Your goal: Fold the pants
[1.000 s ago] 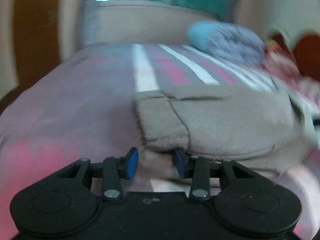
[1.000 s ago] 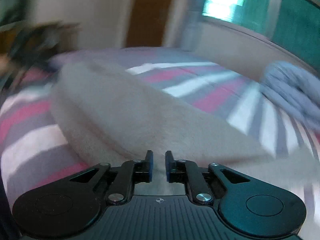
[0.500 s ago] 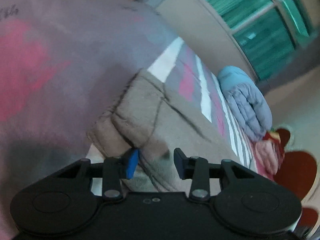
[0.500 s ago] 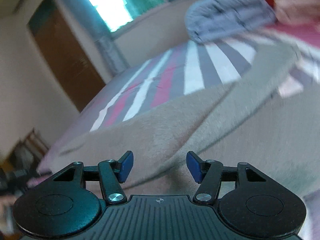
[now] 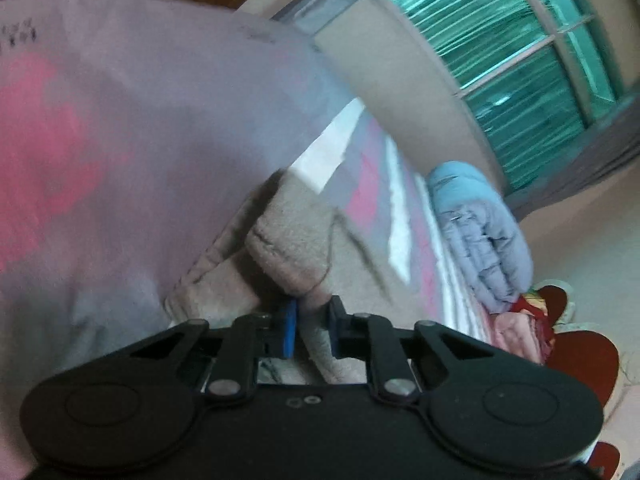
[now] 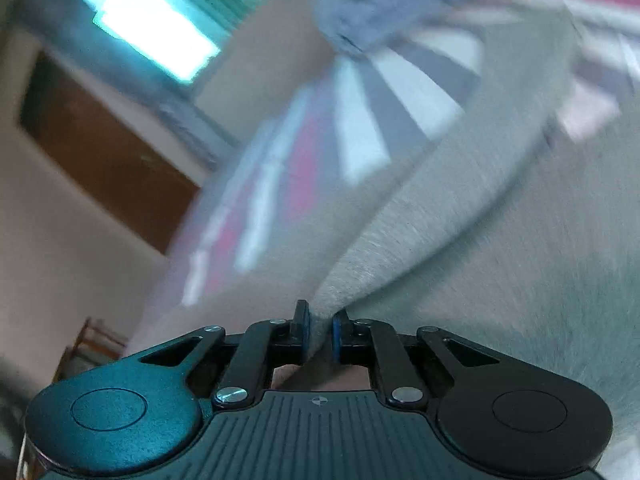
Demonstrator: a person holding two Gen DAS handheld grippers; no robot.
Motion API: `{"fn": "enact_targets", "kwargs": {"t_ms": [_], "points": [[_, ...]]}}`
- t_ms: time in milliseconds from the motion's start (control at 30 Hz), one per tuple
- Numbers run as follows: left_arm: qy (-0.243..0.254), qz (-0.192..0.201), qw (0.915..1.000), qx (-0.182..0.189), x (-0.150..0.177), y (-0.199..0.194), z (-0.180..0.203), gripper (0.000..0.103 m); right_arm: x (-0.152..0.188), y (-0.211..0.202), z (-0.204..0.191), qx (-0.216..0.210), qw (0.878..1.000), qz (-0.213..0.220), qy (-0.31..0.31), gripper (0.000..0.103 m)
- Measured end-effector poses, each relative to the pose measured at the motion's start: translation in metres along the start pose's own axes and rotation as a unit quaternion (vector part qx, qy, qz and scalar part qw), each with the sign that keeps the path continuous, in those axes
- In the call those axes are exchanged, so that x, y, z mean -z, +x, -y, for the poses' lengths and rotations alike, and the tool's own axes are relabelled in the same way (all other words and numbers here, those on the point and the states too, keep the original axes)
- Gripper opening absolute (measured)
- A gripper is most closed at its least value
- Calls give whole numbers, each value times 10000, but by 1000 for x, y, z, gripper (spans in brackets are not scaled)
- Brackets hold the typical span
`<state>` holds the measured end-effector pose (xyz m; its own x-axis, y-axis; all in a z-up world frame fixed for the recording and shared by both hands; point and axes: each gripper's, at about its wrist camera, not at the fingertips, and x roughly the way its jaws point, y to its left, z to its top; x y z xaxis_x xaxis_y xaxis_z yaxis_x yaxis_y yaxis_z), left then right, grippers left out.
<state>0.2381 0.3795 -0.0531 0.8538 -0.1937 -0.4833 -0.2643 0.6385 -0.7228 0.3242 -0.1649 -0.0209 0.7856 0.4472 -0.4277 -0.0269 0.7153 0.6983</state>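
Beige fleece pants point(image 5: 292, 240) lie on a bed with a pink, grey and white striped sheet point(image 5: 100, 140). My left gripper point(image 5: 311, 330) is shut on the pants' cuffed edge, with fabric pinched between the blue pads. In the right wrist view the same pants point(image 6: 500, 240) fill the right side, and a fold rises from the bed. My right gripper point(image 6: 320, 336) is shut on that fold's edge. The view is blurred by motion.
A folded blue-grey quilt point(image 5: 480, 232) lies at the far side of the bed, also in the right wrist view point(image 6: 380, 4). Red and pink bedding point(image 5: 532, 320) sits beyond it. A window point(image 5: 520, 60) and a brown door point(image 6: 100, 152) line the walls.
Both grippers were open half a second ago and have closed on the pants. The right gripper has lifted a fold of fabric. Both views have tilted.
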Motion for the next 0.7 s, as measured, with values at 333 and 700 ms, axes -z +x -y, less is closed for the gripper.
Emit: {"fn": "enact_targets", "kwargs": {"t_ms": [333, 700], "points": [[63, -255, 9987, -445, 14, 7, -13, 7, 64, -3, 23, 303, 9972, -619, -304, 10], [207, -259, 9983, -475, 20, -6, -15, 7, 68, -12, 41, 149, 9965, -735, -367, 10]]}}
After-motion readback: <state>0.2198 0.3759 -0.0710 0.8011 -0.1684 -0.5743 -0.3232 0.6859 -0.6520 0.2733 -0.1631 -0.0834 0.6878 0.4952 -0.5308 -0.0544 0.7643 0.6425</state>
